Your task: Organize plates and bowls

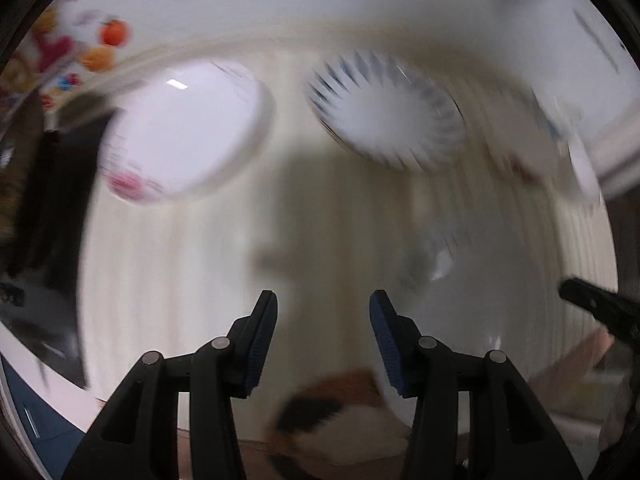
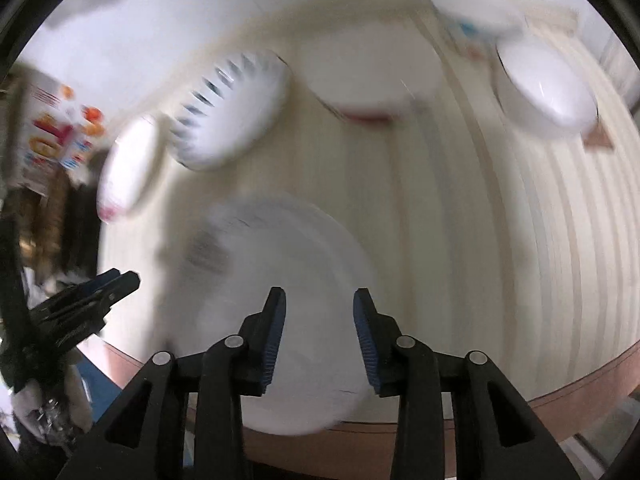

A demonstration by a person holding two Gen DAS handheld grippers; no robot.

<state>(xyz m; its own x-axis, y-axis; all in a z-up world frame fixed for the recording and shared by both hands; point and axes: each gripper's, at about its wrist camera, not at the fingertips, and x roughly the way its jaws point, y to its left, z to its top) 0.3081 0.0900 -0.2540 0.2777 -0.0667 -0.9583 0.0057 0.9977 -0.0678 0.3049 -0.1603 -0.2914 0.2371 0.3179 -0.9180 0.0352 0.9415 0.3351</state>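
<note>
- Both views are heavily motion-blurred; detail is limited.
- Left tool (image 1: 323,298): jaws spread, nothing seen between the pads, only bare cream worktop (image 1: 168,280) beneath.
- Right tool (image 2: 319,296): jaws spread, nothing pinched. A white plate (image 2: 280,280) lies flat on the worktop directly under and just beyond the pads, at the near edge; contact cannot be confirmed.
- Far side, left to right in the right view: plate with pink mark (image 2: 124,168), blue-rayed plate (image 2: 236,112), a plain white dish (image 2: 372,76), a white bowl (image 2: 548,88) far right. All are well apart from both tools.
- In the left view the blue-rayed plate (image 1: 388,112) lies far and slightly right of the tool, the pink-marked plate (image 1: 184,132) far and left.
- Key relation: the near white plate sits nearest the right tool, with the left tool off to its left. Judged: any stacking move starts from the right hand.
- Plates are round, so no long axis is to be matched; only rim approach matters.
</note>
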